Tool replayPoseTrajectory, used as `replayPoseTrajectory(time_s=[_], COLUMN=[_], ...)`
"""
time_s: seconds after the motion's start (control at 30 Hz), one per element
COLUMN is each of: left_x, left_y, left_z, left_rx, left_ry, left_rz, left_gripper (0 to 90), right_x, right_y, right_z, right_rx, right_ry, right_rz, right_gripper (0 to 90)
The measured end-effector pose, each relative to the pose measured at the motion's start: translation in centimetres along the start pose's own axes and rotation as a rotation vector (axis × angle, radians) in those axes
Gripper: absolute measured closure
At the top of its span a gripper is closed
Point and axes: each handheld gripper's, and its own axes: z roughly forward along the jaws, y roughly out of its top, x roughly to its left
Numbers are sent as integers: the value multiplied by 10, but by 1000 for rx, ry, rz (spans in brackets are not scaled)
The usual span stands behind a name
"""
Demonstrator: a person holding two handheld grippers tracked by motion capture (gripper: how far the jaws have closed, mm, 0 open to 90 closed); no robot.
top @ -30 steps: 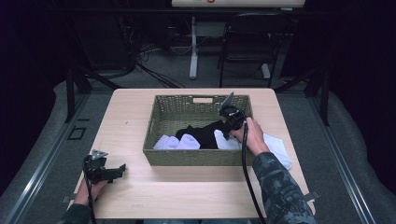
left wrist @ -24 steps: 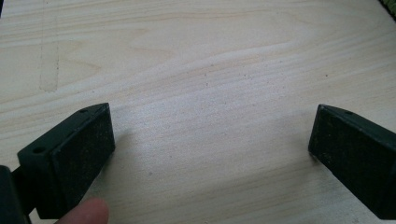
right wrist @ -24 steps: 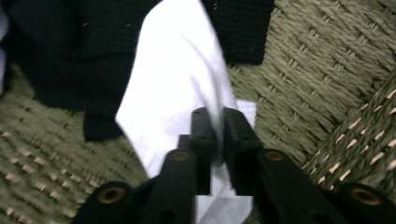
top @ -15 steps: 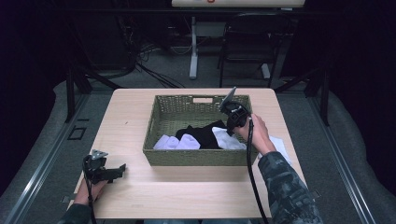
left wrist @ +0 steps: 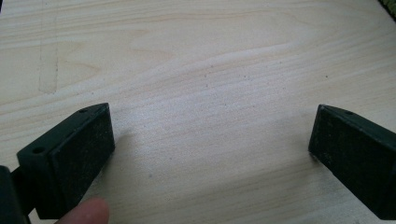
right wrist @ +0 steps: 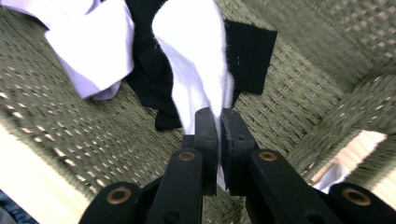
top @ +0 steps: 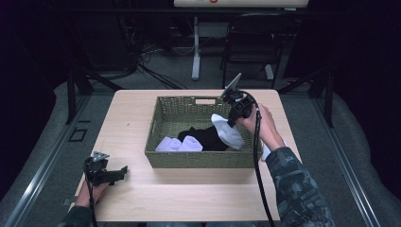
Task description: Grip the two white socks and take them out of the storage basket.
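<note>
Lifting a white sock (right wrist: 196, 70) from the basket (top: 198, 158), right gripper (right wrist: 217, 122) clamped on it; left gripper (left wrist: 210, 154) wide, idle. Best raised clear of the rim.

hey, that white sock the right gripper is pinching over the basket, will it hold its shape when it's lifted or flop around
Probably flop: the white sock hangs limp from the right gripper, drooping toward the basket. It looks light, since a thin pinch of cloth carries it. Being soft knit, it may drag or snag on the black cloth beneath.
</note>
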Motion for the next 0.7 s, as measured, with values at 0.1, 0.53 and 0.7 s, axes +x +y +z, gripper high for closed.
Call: replayPoseTrajectory(time_s=[0.1,0.53,0.7], left_x=[0,0,0], left_y=[0,0,0], left_z=[0,0,0], left_rx=[0,-2,-1], left_ry=[0,0,-1], left_rz=[0,-3,-3], left_gripper=[1,2,2], right_x=[1,5,4], right_y=[2,7,6], right_z=[-11,-57,-69], right_rx=[-18,-74,-94], right_ry=[-5,-22,-24], right_rz=[-2,-20,-16], right_gripper=[865,866,866])
